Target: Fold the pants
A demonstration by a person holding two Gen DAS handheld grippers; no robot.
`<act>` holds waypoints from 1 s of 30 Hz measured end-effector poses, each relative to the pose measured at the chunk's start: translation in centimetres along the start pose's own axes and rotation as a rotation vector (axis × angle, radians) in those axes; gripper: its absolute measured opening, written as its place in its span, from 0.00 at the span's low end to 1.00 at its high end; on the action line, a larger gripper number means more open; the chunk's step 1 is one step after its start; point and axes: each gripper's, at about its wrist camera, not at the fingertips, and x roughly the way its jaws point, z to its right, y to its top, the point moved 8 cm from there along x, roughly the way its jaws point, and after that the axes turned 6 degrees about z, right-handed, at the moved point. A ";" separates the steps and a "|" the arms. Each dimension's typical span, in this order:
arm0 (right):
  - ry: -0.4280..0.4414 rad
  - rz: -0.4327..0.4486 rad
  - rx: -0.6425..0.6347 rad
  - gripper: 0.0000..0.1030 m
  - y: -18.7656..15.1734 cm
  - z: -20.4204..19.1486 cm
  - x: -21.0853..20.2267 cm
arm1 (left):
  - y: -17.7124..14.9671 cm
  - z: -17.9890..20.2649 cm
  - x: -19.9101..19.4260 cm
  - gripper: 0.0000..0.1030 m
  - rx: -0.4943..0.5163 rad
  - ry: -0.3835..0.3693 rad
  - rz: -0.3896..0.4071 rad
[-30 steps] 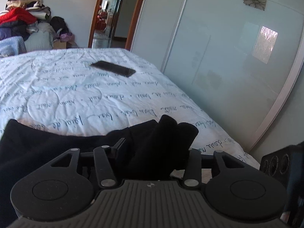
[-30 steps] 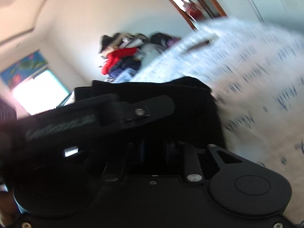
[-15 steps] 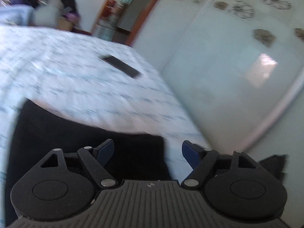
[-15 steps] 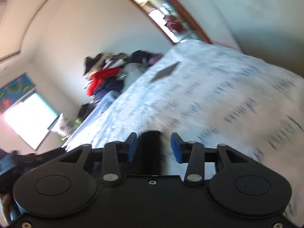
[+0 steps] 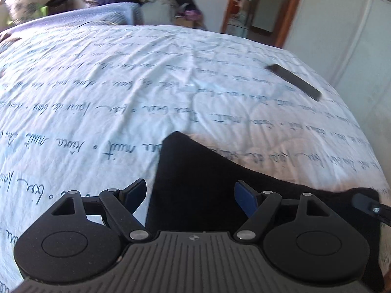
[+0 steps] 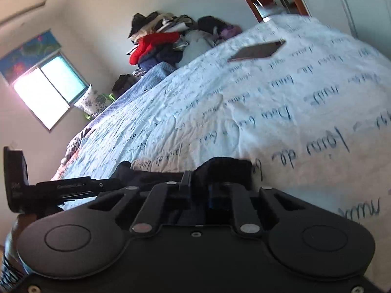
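Released pants (image 5: pixel 195 185) between spread left fingers (image 5: pixel 136 190)

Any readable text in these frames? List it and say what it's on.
"nuit": cursive print on the bedspread, repeated along its lines and also legible in the right wrist view.
Other handwriting-style words on the bedspread: too blurred or distorted to read reliably.
Pale lettering on the black device at the left of the right wrist view: too blurred to read.
No numbers or signs are legible.
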 end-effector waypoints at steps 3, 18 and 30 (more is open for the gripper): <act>-0.011 0.053 -0.077 0.11 1.5 -0.3 -0.2 | 0.0 -0.4 0.6 0.81 -0.019 0.022 0.009; -0.129 0.074 -0.055 0.31 -1.5 0.4 -9.4 | -2.4 4.3 -3.1 0.90 0.097 -0.099 -0.003; -0.113 -0.011 -0.094 0.35 -6.7 -1.7 -9.8 | -7.8 9.8 -6.0 0.92 0.437 -0.032 0.170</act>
